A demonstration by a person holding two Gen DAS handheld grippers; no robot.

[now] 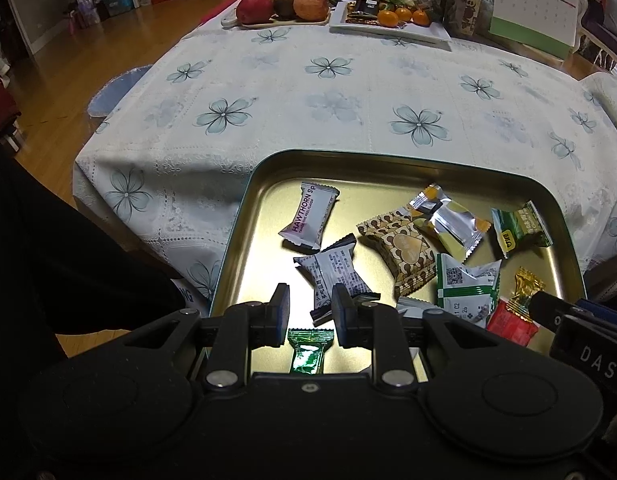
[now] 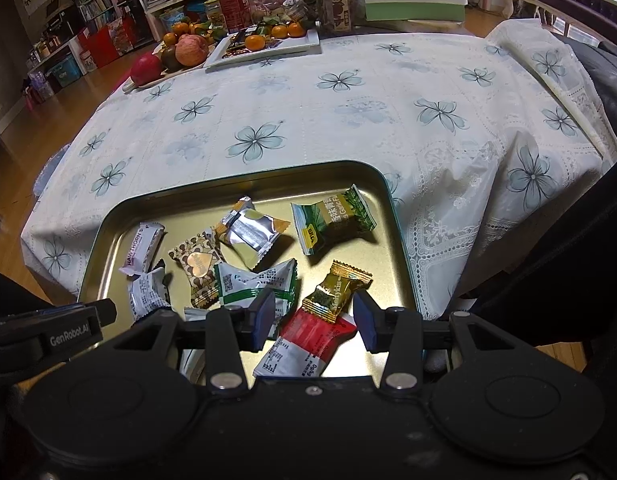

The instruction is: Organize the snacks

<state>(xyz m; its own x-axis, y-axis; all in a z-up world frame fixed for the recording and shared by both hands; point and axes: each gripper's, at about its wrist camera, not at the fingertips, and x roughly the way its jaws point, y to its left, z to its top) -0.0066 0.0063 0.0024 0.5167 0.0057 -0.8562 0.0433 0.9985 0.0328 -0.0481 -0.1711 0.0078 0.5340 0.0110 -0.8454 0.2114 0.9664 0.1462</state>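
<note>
Both grippers hung over the gold tin tray [image 1: 264, 168]. The left gripper [image 1: 310, 308] stood spread, holding nothing; the right gripper [image 2: 314, 320], also spread, straddled a gold-green candy [image 2: 336, 292] at the tray's five o'clock.

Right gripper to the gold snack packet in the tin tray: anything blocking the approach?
Nothing visible. The gold foil snack packet lies uncovered in the gold metal tin tray, between and just beyond the right gripper fingers, which are open and empty. It overlaps the red-and-white packet beneath it, so both might get pinched.
</note>
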